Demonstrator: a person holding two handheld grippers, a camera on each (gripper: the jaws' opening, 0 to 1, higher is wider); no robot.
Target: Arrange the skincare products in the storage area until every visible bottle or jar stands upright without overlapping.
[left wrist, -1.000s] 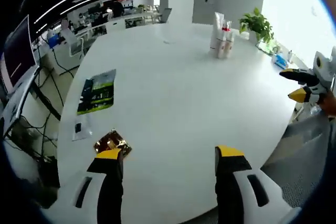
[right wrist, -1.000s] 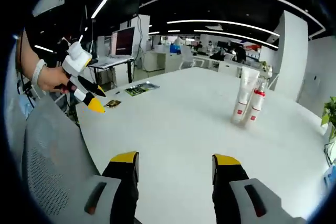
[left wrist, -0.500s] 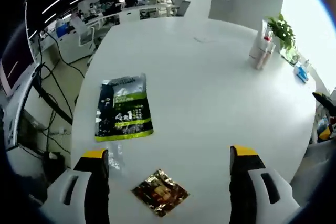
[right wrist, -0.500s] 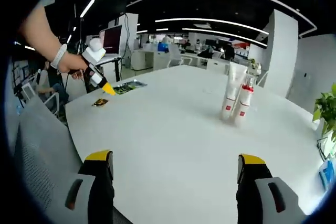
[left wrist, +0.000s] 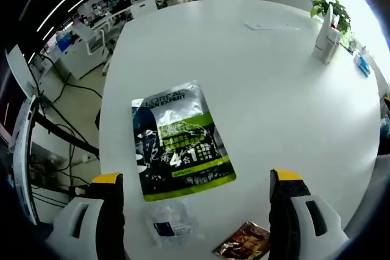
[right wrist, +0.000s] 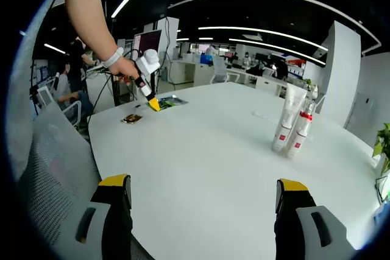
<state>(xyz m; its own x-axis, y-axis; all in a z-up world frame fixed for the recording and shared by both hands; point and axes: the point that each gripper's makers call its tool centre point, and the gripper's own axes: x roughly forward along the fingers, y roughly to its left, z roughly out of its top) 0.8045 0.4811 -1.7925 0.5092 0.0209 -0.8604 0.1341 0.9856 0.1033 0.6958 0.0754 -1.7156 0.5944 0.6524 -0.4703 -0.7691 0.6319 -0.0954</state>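
Left gripper view looks down on a white table [left wrist: 286, 89]; the left gripper [left wrist: 195, 178] has its jaws wide apart and holds nothing; between and just beyond the yellow tips lies a flat green and silver pouch [left wrist: 178, 141], with a small clear packet [left wrist: 170, 226] and a brown foil sachet [left wrist: 244, 243] nearer to the camera. I judge the step to be the approach to the pouch — the next move calls for lowering and closing on one edge, because it lies flat. Two tubes [right wrist: 294, 127] stand upright well apart, far ahead of the right gripper [right wrist: 204, 193]; this one is also wide open and empty.
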